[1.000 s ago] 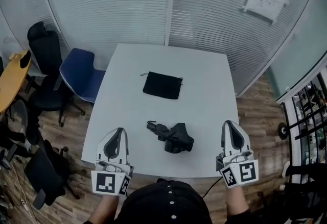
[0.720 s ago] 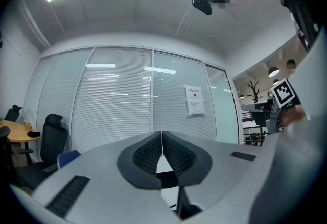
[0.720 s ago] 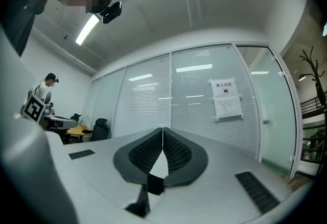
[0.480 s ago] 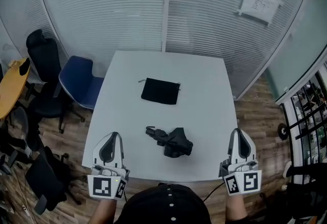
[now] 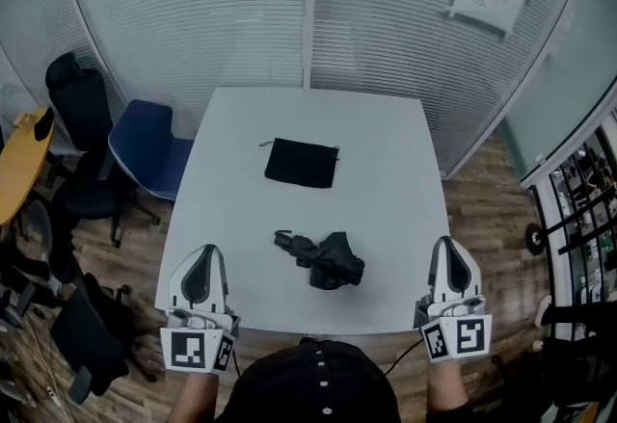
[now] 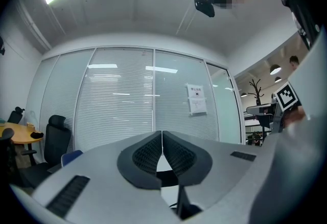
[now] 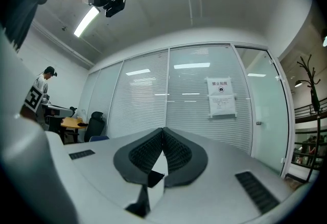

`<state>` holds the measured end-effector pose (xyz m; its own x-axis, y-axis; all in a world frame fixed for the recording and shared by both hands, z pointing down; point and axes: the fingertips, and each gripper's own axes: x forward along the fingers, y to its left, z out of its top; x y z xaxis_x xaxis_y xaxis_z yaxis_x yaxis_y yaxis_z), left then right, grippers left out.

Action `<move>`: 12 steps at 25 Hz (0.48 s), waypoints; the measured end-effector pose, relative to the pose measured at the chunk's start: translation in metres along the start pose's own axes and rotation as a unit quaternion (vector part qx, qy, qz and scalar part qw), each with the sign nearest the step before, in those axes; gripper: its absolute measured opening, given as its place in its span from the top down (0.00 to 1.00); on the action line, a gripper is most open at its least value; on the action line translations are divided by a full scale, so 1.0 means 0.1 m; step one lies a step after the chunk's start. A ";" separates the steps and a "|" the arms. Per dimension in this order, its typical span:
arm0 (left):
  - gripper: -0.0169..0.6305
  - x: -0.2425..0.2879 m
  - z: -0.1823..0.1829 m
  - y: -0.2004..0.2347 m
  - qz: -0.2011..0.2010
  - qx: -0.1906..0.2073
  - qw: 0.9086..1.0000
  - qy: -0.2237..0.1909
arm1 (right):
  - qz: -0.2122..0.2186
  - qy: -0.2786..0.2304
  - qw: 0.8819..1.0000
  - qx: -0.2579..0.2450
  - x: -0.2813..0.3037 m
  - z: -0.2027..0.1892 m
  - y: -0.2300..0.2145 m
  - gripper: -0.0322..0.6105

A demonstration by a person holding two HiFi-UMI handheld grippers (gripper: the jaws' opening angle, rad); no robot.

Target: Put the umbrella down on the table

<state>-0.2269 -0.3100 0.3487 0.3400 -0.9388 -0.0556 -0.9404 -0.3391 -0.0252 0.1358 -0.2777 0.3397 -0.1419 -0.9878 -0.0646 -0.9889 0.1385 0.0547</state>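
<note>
Head view pretty much says it all. Your left gripper (image 5: 204,257) sits off the near-left corner of the table (image 5: 386,151), jaws clenched tight on nothing. Left gripper view backs that up: the two jaws are closed flat against each other, with only the glass wall (image 6: 122,100) beyond them.

Ahead of those jaws and off to their right, the umbrella (image 5: 323,260) lies folded on the table. It's roughly midway between your two sets of jaws and a bit further out than either, and nothing's touching it. Out past the umbrella there's a black pouch (image 5: 302,162) lying flat, well apart from it.

Over on the right, your right gripper (image 5: 451,252) is at the near-right corner, with the umbrella ahead and to the left of its jaws, well clear. Those jaws are clamped together and empty too. Same story in the right gripper view: closed up, nothing between them.

So as far as I can tell the job's done. The umbrella is down on the table and both grippers are off it. Nothing left that I can see, except maybe pulling your hands back if you want.
</note>
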 end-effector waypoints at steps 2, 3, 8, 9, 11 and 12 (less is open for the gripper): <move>0.94 -0.01 0.00 -0.01 -0.001 0.001 1.000 0.001 | 0.001 -0.001 1.000 -0.002 0.00 0.00 0.02 0.90; 0.94 -0.01 0.00 -0.01 -0.001 0.001 1.000 0.001 | 0.002 0.000 1.000 -0.002 0.01 0.00 0.02 0.90; 0.94 -0.02 0.02 0.01 0.000 0.000 1.000 0.001 | 0.006 -0.001 1.000 -0.003 0.04 0.02 0.07 0.90; 0.94 -0.02 0.02 0.02 0.000 0.000 1.000 0.002 | 0.007 -0.001 1.000 -0.002 0.04 0.02 0.07 0.90; 0.94 -0.02 0.01 0.03 0.001 0.000 1.000 0.002 | 0.008 -0.002 1.000 -0.001 0.06 0.01 0.09 0.90; 0.94 -0.02 0.01 0.03 0.001 -0.001 1.000 0.001 | 0.008 -0.001 1.000 -0.002 0.06 0.01 0.09 0.90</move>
<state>-0.2306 -0.3093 0.3477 0.3382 -0.9396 -0.0533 -0.9411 -0.3374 -0.0236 0.1258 -0.2827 0.3389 -0.1580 -0.9852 -0.0663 -0.9863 0.1542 0.0589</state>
